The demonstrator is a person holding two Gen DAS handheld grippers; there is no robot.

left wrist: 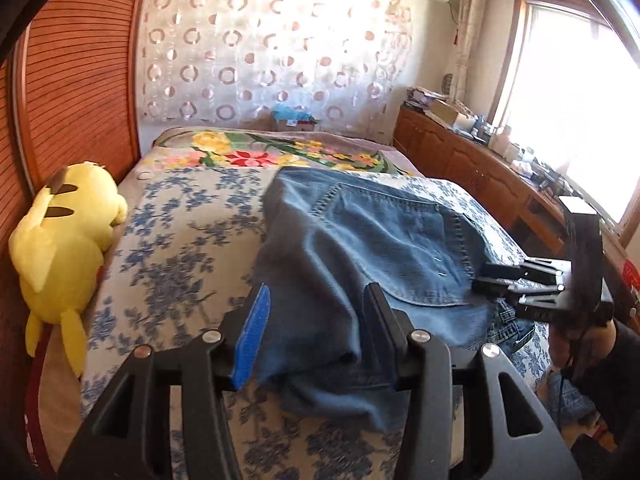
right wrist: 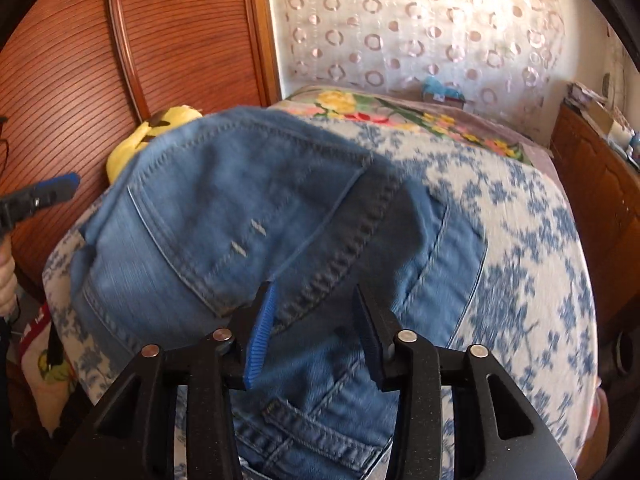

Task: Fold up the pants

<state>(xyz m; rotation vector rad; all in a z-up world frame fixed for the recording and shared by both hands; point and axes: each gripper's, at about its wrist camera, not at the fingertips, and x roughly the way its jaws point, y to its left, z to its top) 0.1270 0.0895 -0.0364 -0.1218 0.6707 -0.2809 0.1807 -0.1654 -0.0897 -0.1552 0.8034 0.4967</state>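
We see the faded blue denim pants (left wrist: 360, 248) lying folded in a heap on the bed, on the white bedspread with blue flower print (left wrist: 180, 248), seat side up, with a stitched back pocket showing; in the right wrist view the pants (right wrist: 224, 216) fill most of the frame, dark inner seam running diagonally across them.

Our left gripper (left wrist: 316, 320), black with blue ribbed pads, sits over the near end of the pants with its jaws apart; cloth lies between the fingers, but the pads do not press on it. Our right gripper (right wrist: 312, 320) is the same build, jaws parted too, with denim beneath and between them, not clamped. From the left wrist view we see the right gripper (left wrist: 486, 278) at the pants' right edge, fingers low on the cloth; whether they touch we cannot tell. In the right wrist view the left gripper (right wrist: 60, 186) shows at the left edge, with part of a hand (right wrist: 6, 280) below it.

Further out: a yellow plush toy (left wrist: 64, 240) at the bed's left edge against the brown slatted wood panel (left wrist: 76, 80), a bright floral blanket (left wrist: 272, 152) at the far end, a sheer curtain with circle pattern (left wrist: 272, 48), a brown wooden cabinet (left wrist: 460, 152) along the right wall, and a bright window (left wrist: 576, 100).
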